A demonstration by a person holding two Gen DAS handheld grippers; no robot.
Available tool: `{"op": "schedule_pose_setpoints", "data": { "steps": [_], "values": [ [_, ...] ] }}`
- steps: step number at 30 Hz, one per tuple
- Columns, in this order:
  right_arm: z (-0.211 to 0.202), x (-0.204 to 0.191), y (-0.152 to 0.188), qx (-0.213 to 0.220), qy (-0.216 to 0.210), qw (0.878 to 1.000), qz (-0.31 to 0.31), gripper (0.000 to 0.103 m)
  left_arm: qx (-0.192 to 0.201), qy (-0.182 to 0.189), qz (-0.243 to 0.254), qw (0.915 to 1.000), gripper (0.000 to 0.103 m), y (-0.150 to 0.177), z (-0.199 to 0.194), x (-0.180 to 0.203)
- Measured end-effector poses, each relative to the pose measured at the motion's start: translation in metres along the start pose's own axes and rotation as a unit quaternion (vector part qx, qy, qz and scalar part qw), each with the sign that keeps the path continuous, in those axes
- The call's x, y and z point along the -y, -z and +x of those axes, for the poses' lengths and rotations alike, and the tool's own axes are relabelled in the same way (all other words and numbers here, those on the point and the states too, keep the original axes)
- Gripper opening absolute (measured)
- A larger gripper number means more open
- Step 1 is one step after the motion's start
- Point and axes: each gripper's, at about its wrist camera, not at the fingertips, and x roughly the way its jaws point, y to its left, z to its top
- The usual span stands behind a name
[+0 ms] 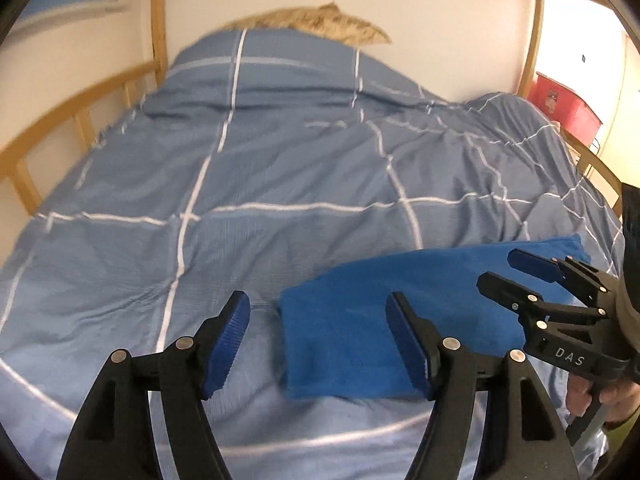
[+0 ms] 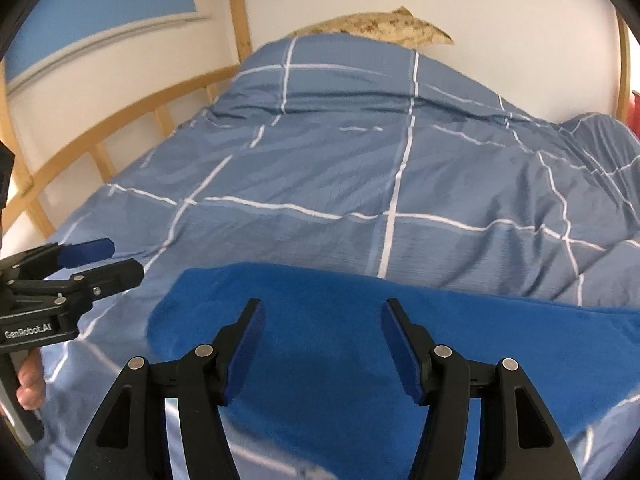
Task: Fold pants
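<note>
Evidently the fold itself looks done, or nearly so: the pants (image 1: 360, 320) lie as a compact bright-blue bundle on the bed (image 1: 240, 168), on the near part of its checked duvet, well short of the mottled beige pillow (image 1: 320, 20) at the far end. Both tongs hang above the pants with nothing between their pads. The left tongs (image 1: 318, 340) are released, their jaws spread over the bundle's left edge, one blue pad over bare duvet left of the pants and the other over the cloth. The right tongs (image 2: 322, 344) are likewise released, their jaws apart over the middle of the pants and not touching the fabric, as far as the right wrist view shows.

My judgement is that this is either the let-go after a fold or the pause before one more. If another fold is wanted, the next move calls for both tongs to come down to one edge of the pants, pinch all layers together and carry that edge across without dragging the bundle over the soft duvet. The pants' right end runs out of view, so I cannot tell how tidy it is.

Readable writing: "DAS" on the body of the right tongs in the left wrist view, and "GenRobot.AI" on the left tongs in the right wrist view.
</note>
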Motion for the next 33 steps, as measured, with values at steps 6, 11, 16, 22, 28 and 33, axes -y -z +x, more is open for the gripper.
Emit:
{"op": "schedule_pose_setpoints", "data": {
  "steps": [6, 11, 16, 22, 28, 33],
  "values": [
    [-0.06, 0.019, 0.006, 0.029, -0.01, 0.999, -0.011, 0.06, 0.034, -0.039, 0.029, 0.9982, 0.073, 0.003, -0.045, 0.054],
    [-0.104, 0.042, 0.017, 0.046, -0.012, 0.999, -0.013, 0.062, 0.055, -0.031, 0.033, 0.9975, 0.08, 0.009, -0.072, 0.097],
    [-0.142, 0.08, 0.033, 0.065, -0.001, 0.998, 0.004, 0.073, 0.073, -0.009, 0.03, 0.9968, 0.083, 0.018, -0.087, 0.136],
    [-0.169, 0.14, 0.05, 0.082, 0.027, 0.996, 0.034, 0.073, 0.091, 0.019, 0.043, 0.9948, 0.088, 0.017, -0.084, 0.197],
    [-0.184, 0.204, 0.061, 0.092, 0.043, 0.992, 0.071, 0.073, 0.088, 0.04, 0.057, 0.9938, 0.088, 0.008, -0.053, 0.254],
    [-0.182, 0.252, 0.071, 0.092, 0.055, 0.989, 0.105, 0.073, 0.092, 0.044, 0.058, 0.993, 0.088, 0.005, -0.027, 0.295]
  ]
}}
